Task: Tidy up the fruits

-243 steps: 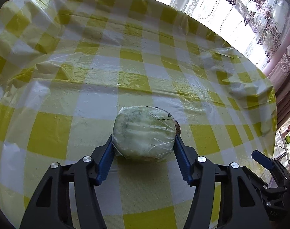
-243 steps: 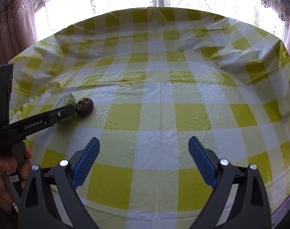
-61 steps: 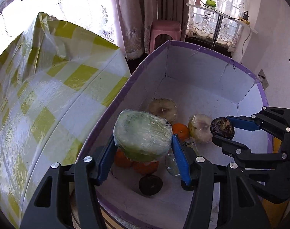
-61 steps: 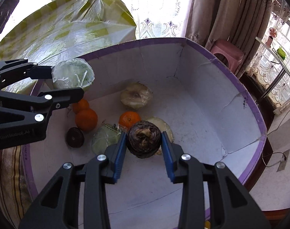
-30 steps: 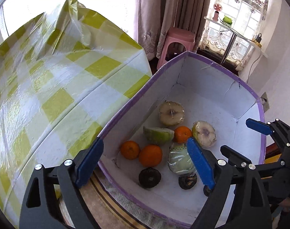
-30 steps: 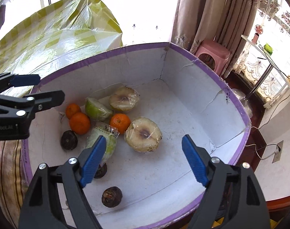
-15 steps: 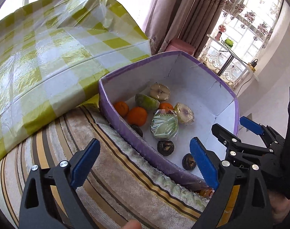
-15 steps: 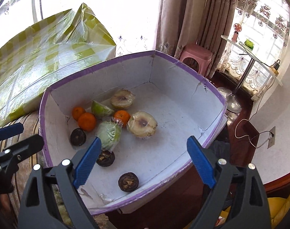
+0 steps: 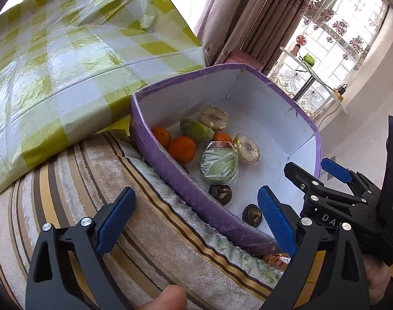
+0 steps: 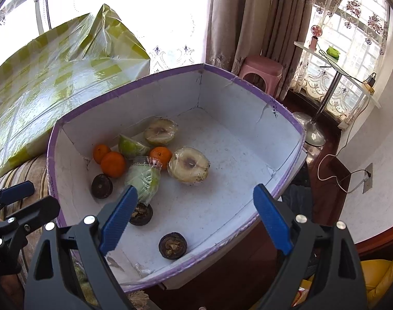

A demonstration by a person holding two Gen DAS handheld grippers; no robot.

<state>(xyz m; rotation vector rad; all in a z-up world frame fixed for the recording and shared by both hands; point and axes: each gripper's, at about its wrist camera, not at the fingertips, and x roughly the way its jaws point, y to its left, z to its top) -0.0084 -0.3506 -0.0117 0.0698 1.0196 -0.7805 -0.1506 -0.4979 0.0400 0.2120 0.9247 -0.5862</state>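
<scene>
Tools (image 9: pixel 196 217) (image 10: pixel 196 217) agape above fruit box (image 10: pixel 248 82)

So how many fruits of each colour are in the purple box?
Orange: 3
Dark brown: 3
Green, one unwrapped, one wrapped: 2
Pale cut halves in wrap: 2
Total in the box: 10

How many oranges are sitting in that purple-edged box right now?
3. Two oranges lie together near the box's left wall: one closer to the wall, a bigger one beside it. The third sits mid-box between the wrapped pieces. Others could be hidden underneath.
</scene>
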